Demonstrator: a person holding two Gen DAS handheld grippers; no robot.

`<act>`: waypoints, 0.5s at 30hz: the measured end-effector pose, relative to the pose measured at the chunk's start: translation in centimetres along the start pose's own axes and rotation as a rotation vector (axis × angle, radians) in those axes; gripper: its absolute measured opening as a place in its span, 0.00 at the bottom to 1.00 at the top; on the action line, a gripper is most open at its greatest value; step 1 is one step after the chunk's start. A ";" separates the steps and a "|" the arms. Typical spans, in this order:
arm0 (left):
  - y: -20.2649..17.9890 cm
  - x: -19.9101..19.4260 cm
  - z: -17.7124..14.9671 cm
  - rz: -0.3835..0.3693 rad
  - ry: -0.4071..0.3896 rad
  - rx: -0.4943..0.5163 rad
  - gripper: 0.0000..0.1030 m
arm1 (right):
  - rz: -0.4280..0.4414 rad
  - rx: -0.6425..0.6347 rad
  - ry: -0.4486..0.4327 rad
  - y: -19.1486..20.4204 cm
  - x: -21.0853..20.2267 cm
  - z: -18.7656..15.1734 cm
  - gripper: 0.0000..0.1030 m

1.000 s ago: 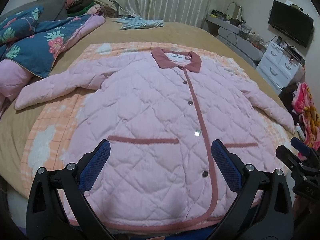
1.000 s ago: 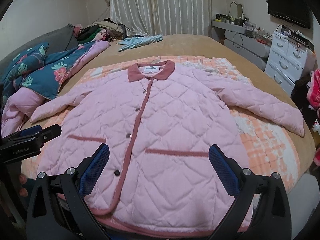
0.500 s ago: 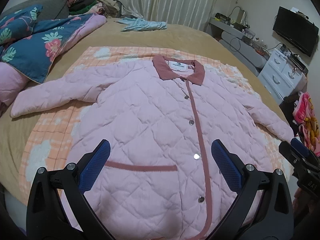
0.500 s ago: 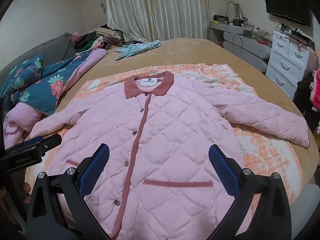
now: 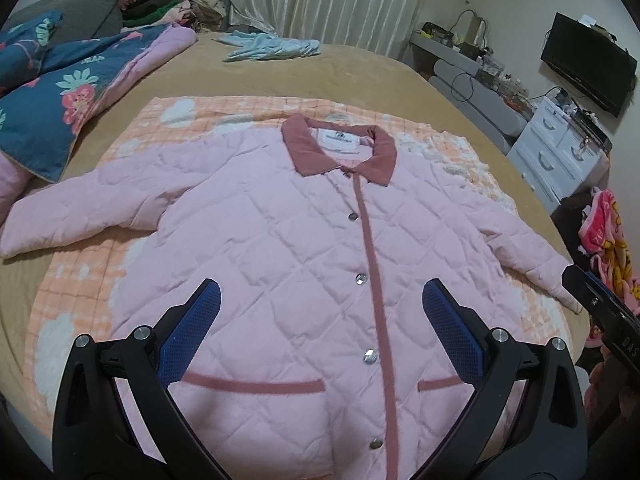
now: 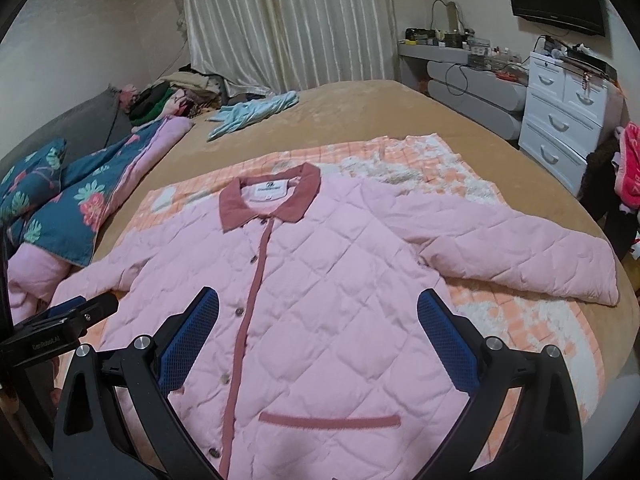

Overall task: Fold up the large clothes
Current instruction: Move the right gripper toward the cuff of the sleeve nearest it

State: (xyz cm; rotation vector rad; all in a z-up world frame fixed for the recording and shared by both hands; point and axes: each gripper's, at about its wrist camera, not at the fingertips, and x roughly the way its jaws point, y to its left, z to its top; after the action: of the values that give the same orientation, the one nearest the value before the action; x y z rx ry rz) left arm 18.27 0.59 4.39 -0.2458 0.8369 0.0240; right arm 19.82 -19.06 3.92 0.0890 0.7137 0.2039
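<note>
Folding is not begun: pink jacket (image 5: pixel 280 264) lies flat on the bed (image 5: pixel 360 76), buttoned, sleeves spread; left gripper (image 5: pixel 320 312) and right gripper (image 6: pixel 318 320) are wide open, holding nothing.

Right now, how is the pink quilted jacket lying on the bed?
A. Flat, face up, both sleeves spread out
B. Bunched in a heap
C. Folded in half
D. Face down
A: the pink quilted jacket lies flat, buttons and collar showing, sleeves out to both sides.

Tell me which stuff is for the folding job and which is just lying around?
For the job: pink quilted jacket, left gripper, right gripper, both open.

Just lying about: orange checked blanket, flowery blue quilt, light blue garment, white drawers, TV.
</note>
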 end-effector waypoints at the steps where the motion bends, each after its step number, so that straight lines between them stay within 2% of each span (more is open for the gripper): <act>1: -0.2 0.2 0.2 -0.001 0.000 0.000 0.92 | -0.003 0.006 -0.003 -0.3 0.2 0.3 0.96; 15: -4.2 3.5 2.7 -0.015 0.021 0.048 0.92 | -0.061 0.107 -0.023 -6.1 1.8 2.4 0.96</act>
State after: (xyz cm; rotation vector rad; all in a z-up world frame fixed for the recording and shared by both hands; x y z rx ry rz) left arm 23.06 -3.16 4.42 -0.2074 0.8549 -0.0127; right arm 23.64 -24.68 3.68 0.1711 0.7032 0.1067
